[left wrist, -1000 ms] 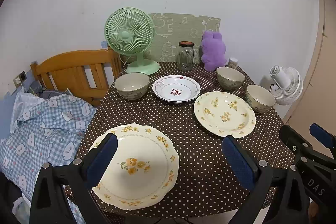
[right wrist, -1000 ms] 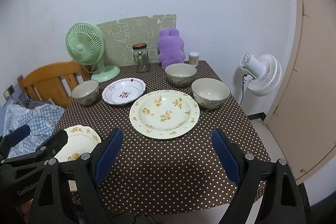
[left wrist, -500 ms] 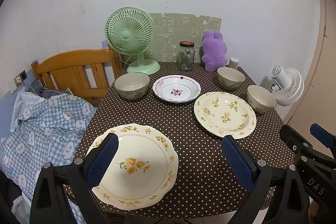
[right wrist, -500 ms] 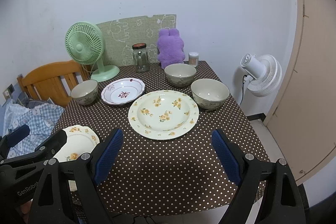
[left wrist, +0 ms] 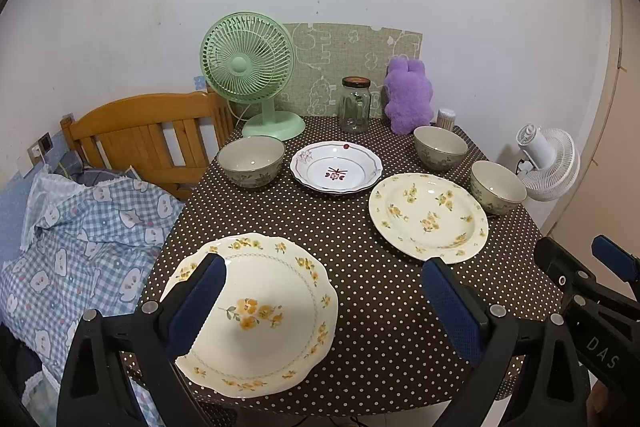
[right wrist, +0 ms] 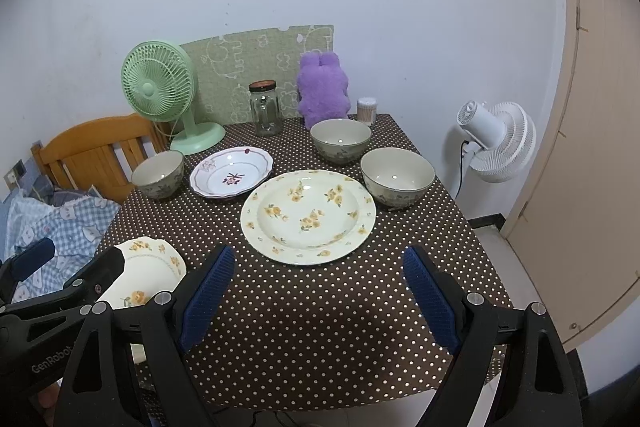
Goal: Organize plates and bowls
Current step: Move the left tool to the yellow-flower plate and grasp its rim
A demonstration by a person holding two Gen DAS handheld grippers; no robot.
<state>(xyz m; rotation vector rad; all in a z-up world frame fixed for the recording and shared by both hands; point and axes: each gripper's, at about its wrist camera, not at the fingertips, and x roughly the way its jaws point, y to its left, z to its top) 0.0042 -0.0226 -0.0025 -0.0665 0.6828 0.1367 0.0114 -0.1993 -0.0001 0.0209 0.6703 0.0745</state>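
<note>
Brown polka-dot cloth is covering the bench (left wrist: 360, 227), and both claws are hovering spread wide over its near edge, gripping nothing. The left claw (left wrist: 324, 301) is hanging above the scalloped yellow-flower plate (left wrist: 260, 315), which is lying at the near left corner with its rim reaching the cloth's edge. The right claw (right wrist: 318, 293) is hanging over bare cloth just near of the round yellow-flower plate (right wrist: 308, 215), which is sitting right of centre. Between the two plates a strip of open cloth is running from the near edge toward the middle.

Farther back, the red-patterned plate (left wrist: 336, 173) is sitting at centre, nearly touching the round plate's far left rim. The left bowl (left wrist: 251, 161) is standing just left of it, close to the bench's left edge. The far right bowl (left wrist: 440, 148) and the near right bowl (left wrist: 497, 187) are crowding the right edge, the nearer one just beside the round plate.

Along the far edge the green fan (left wrist: 250, 71), glass jar (left wrist: 355, 105) and purple plush (left wrist: 408, 95) are lining up against the wall.
</note>
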